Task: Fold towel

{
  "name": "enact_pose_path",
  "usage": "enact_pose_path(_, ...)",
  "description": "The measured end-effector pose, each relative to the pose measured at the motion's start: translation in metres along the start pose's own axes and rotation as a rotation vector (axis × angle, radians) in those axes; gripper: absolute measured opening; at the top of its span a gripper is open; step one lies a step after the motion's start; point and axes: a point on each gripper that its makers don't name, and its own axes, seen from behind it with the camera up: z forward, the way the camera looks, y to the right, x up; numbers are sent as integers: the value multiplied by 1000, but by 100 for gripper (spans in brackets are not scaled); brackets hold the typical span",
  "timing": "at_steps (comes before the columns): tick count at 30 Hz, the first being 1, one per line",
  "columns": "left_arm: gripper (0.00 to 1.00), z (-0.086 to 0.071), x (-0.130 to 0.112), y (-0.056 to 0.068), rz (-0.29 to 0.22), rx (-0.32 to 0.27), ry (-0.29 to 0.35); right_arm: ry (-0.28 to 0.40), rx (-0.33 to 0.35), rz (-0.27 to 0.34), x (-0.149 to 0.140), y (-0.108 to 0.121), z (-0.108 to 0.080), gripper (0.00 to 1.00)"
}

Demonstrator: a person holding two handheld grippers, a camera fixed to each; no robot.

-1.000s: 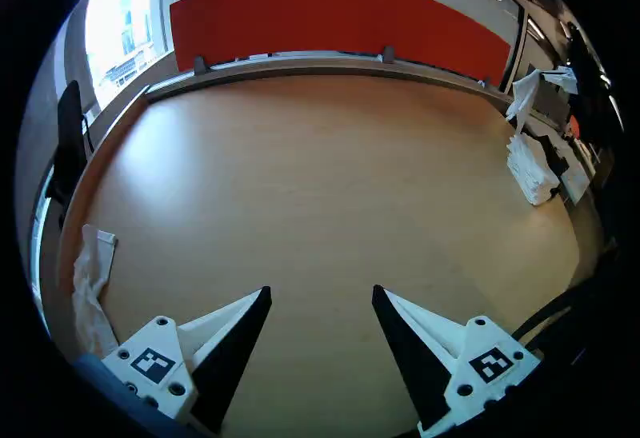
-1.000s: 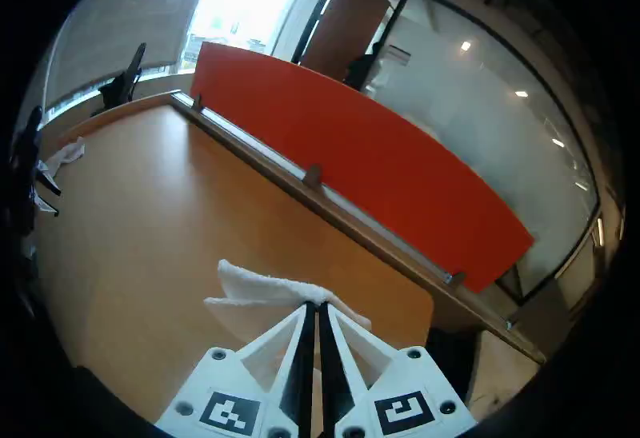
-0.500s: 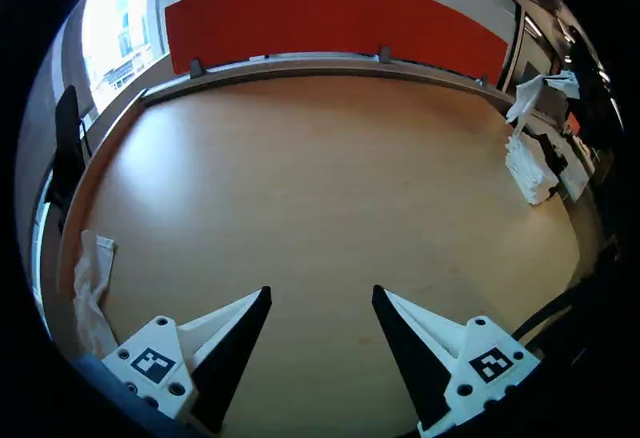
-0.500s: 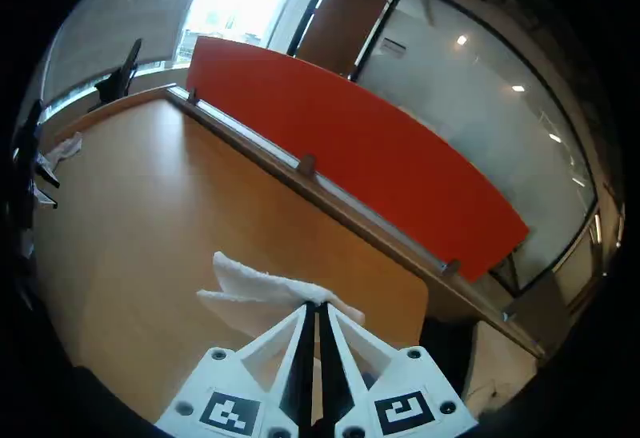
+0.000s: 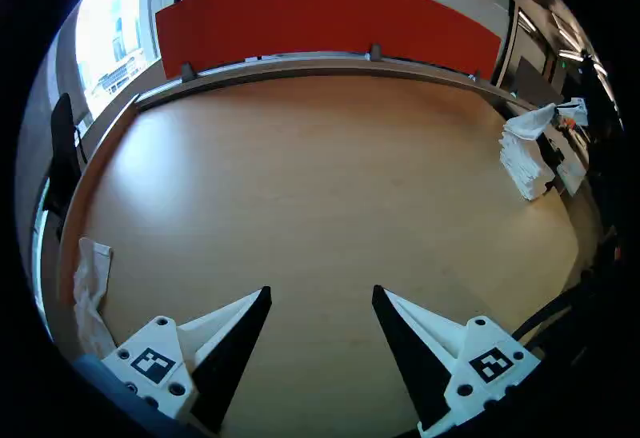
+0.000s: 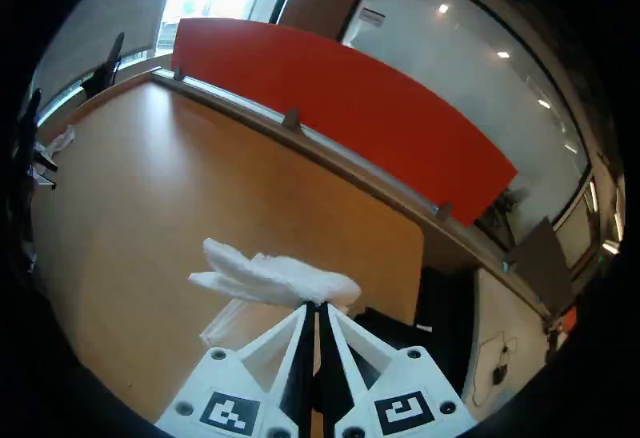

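the left gripper (image 5: 320,290) hangs low over the table (image 5: 320,166) with its tongs spread wide and nothing between them. ahead of it the wooden top runs bare all the way to the red divider (image 5: 320,14) along the far edge, so there is broad open room in the middle. the clutter keeps to the borders: a crumpled cloth (image 5: 86,286) lies on the left edge, with a dark chair (image 5: 62,154) beyond that side, and a stack of folded towels (image 5: 524,170) sits near the right edge.

in the right gripper view the right gripper (image 6: 318,307) has its tongs pinched almost together on the bunched end of the white towel (image 6: 272,276), which spreads out to the left from the fingertips and is lifted off the wood. a flat white layer shows just under it. this grip is close to the table's right-hand edge, where the top ends and dark floor begins; to the left the surface is open as far as the divider
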Motion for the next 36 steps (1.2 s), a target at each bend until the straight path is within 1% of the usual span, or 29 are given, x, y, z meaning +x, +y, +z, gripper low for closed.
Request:
enact_pose_path(4,94,-1,-1,1,5,0,-3,-30,-6,37,-25,-2,-2,4)
enact_pose_path(8,94,-1,-2,1,7,2,-6,-53,-9,66,-44,-3,-2,4)
enact_pose_path(11,94,-2,-2,1,6,3,-7,-65,-8,79,-53,-6,-2,4)
enact_pose_path(20,94,-4,-4,0,6,9,-7,-100,-9,90,-72,-7,3,4)
enact_pose_path(27,94,-5,-7,-3,3,17,-11,-151,-1,110,-96,-9,8,4)
enact_pose_path(36,94,-6,-9,-4,0,20,-12,-212,2,152,-128,-12,15,4)
